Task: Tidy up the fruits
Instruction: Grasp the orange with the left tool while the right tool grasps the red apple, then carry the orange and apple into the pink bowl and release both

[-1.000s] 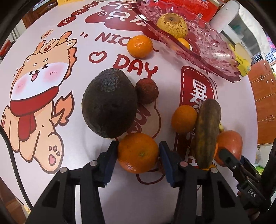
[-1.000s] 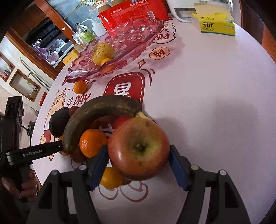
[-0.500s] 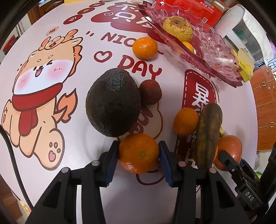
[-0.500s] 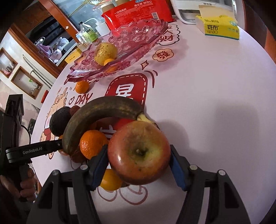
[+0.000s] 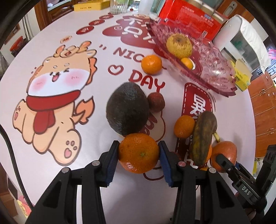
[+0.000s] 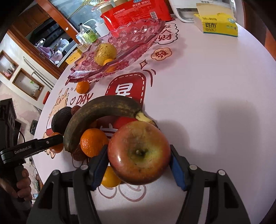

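My left gripper [image 5: 138, 156] is shut on an orange tangerine [image 5: 138, 153] and holds it just above the table, in front of a dark avocado [image 5: 127, 108]. My right gripper [image 6: 138, 155] is shut on a red apple [image 6: 138, 152] and holds it lifted over the fruit pile. A brown overripe banana [image 6: 96, 115] lies across other tangerines [image 6: 92, 142]. The pink glass fruit tray [image 5: 212, 69] at the far right holds a yellow pear [image 5: 179, 45] and a small tangerine [image 5: 187, 62]. The tray also shows in the right wrist view [image 6: 131, 39].
A lychee [image 5: 156, 102] sits beside the avocado and a loose tangerine [image 5: 151, 64] lies near the tray. A red snack bag [image 6: 136, 13], a yellow tissue box [image 6: 217, 25], bottles and a white appliance stand behind the tray. The round table carries a printed cloth.
My left gripper has closed on the tangerine and lifted it slightly. My right gripper has raised the apple a little higher off the pile.
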Action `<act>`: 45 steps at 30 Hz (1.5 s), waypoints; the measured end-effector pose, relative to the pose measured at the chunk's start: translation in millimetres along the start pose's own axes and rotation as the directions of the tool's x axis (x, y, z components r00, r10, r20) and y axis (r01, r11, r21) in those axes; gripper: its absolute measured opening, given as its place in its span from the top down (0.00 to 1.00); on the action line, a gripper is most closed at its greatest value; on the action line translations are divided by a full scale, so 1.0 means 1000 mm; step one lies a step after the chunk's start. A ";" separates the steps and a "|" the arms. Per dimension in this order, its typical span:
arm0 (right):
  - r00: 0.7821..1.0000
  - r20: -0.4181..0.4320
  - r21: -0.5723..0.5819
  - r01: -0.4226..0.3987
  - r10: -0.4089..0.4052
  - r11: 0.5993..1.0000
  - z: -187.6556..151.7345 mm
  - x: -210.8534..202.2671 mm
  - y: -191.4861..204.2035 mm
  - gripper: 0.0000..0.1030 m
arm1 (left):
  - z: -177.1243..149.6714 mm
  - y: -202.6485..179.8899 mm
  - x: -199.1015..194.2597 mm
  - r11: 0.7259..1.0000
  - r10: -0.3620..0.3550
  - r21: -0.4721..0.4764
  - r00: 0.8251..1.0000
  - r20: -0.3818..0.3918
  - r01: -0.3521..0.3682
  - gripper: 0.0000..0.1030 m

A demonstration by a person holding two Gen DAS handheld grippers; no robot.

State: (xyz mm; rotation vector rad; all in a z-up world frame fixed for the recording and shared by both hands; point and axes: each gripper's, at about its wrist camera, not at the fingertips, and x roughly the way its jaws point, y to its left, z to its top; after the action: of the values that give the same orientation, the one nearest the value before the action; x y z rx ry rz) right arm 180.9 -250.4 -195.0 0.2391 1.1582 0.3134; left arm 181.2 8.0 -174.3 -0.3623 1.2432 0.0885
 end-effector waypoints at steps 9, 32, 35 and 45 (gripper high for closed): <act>0.998 0.054 -0.026 0.039 -0.038 0.999 -0.002 -0.020 -0.003 0.36 | 0.016 -0.001 -0.042 0.999 -0.002 0.044 0.994 0.107 -0.003 0.57; 0.953 0.261 -0.002 0.157 -0.151 0.988 0.056 -0.068 0.024 0.36 | 0.129 -0.052 -0.085 0.930 -0.131 0.366 0.964 0.232 0.038 0.57; 0.941 0.296 -0.008 0.175 -0.165 0.985 0.073 -0.070 0.028 0.36 | 0.143 -0.063 -0.087 0.914 -0.158 0.403 0.957 0.242 0.049 0.57; 0.935 0.325 -0.040 0.165 -0.143 0.986 0.123 -0.049 0.054 0.36 | 0.174 -0.096 -0.075 0.858 -0.220 0.508 0.949 0.226 0.078 0.57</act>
State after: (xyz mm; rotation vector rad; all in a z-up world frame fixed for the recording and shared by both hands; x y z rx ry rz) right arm 270.3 -220.5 -87.6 0.1327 0.8362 0.1661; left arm 339.4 -17.7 -35.1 0.0056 0.9114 -0.3053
